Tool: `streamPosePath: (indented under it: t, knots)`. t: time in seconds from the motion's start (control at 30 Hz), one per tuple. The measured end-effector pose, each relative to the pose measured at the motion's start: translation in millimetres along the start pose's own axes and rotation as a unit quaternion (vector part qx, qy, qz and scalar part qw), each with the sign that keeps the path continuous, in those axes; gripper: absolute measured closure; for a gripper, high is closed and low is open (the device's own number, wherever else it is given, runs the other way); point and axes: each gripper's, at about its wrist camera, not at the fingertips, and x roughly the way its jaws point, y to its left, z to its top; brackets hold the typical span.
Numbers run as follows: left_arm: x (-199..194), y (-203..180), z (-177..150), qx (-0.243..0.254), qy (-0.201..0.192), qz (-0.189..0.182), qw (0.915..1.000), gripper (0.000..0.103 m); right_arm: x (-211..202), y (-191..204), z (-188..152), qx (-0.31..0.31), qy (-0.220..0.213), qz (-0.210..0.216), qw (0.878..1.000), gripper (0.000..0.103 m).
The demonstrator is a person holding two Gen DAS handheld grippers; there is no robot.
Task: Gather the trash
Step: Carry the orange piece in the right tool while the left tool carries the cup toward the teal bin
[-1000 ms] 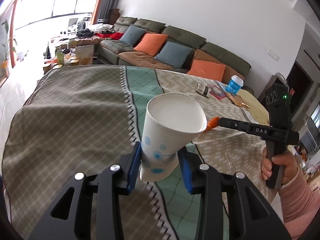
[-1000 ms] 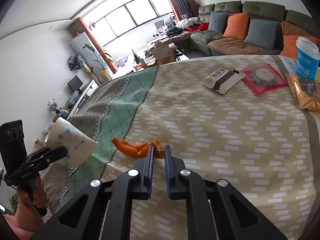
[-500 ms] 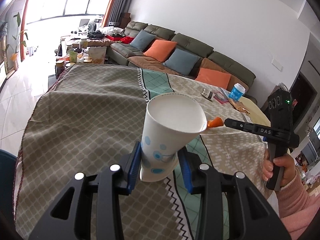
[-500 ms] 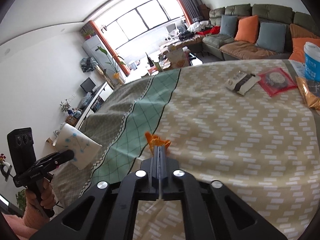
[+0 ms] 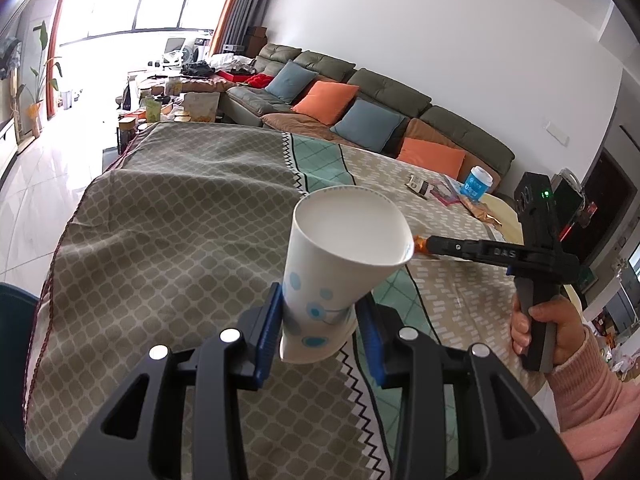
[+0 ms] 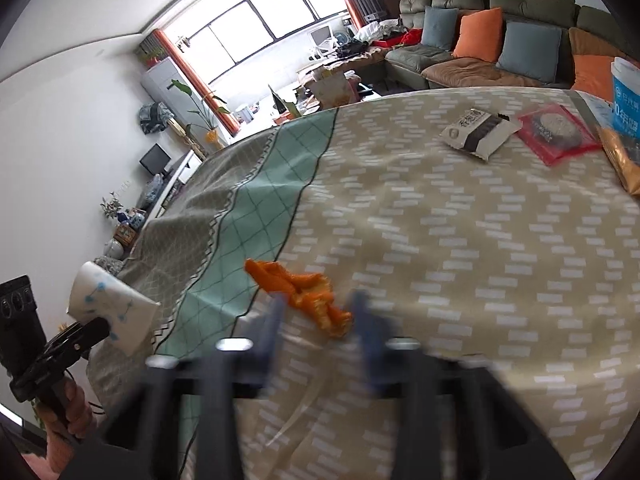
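- Two grippers show: the left gripper has its blue pads clamped on the lower part of a white paper cup with blue dots, which tilts with its open mouth turned up and away over the tablecloth.
- From the right wrist view the same cup appears at the far left, held above the table edge by the left gripper.
- Motion blur smears the right gripper, yet its fingers stand wide apart with nothing pinched between them.
- Orange peel lies on the cloth, its near end just between and ahead of those parted fingers, on the beige patterned part next to the teal stripe.
- From the left wrist view the right gripper reaches in from the right, and the cup's rim hides all of the peel but a small orange bit at the tip.
- Farther across the table lie a white-and-black snack packet, a red packet touching it, and a golden wrapper at the right edge.
- Beside the wrapper stands a blue-and-white cup with printed lettering.
- Beyond the table is a green sofa with orange and blue cushions, then a bright window.
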Motion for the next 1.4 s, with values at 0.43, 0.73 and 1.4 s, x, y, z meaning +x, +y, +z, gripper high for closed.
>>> streamPosePath:
  t: [0.43, 0.73, 1.4]
  knots:
    - [-18, 9, -9, -0.017, -0.011, 0.01, 0.9997, 0.066, -21, 22, -11, -0.005, -0.027, 0.059, 0.998, 0.091]
    - [-35, 17, -18, -0.028, -0.02, 0.027, 0.999, 0.066, -24, 58, -18, -0.033, -0.025, 0.108, 0.993, 0.091]
    - [-76, 40, -31, -0.05, -0.042, 0.069, 0.9954, 0.066, 3, 113, -28, -0.07, 0.002, 0.171, 0.983, 0.091]
